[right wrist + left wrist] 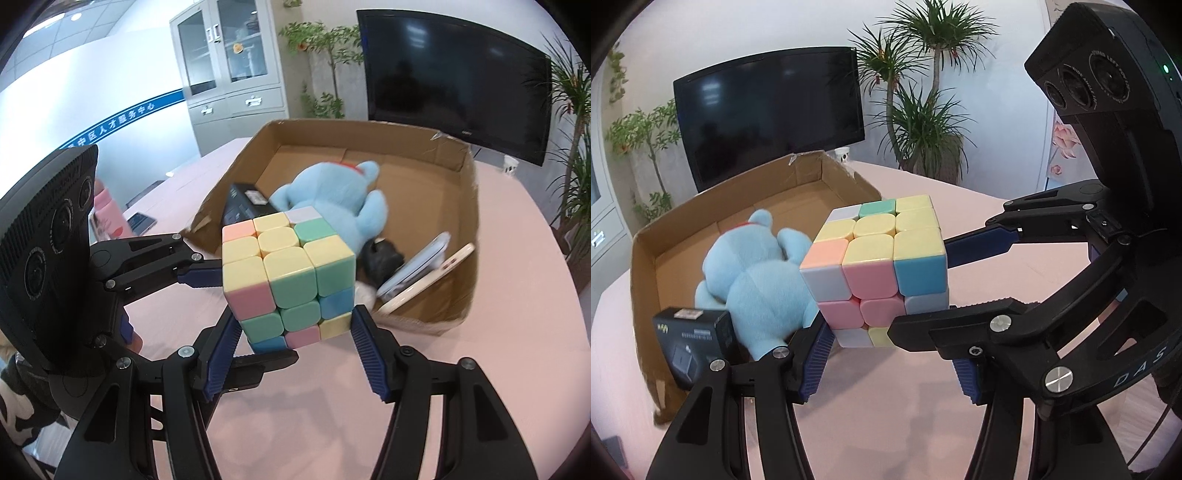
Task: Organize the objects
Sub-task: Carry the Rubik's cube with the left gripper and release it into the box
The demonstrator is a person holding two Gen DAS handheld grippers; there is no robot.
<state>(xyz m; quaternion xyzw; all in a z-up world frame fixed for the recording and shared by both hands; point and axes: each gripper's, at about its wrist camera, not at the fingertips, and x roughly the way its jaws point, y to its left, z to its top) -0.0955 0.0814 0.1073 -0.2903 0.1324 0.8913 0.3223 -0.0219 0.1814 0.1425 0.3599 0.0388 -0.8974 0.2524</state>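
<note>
Left wrist view: your left gripper (890, 365) has its jaws clamped on the pastel cube (875, 269), the cardboard box (646, 266) just beyond them.

Right wrist view: your right gripper (295, 341) pinches the same cube (290, 278) above the pink worktop (480, 369), the blue plush (332, 199) past its jaws.

Dark TV (772, 114), potted plants (923, 110), grey cabinet (236, 66) in bkgd.

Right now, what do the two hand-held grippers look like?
Both look alike. The left hand-held gripper and the right hand-held gripper have black frames with silver screws and blue ribbed pads. Each body is black with three round lenses; the right one shows a green light and the white letters "DAS".
</note>
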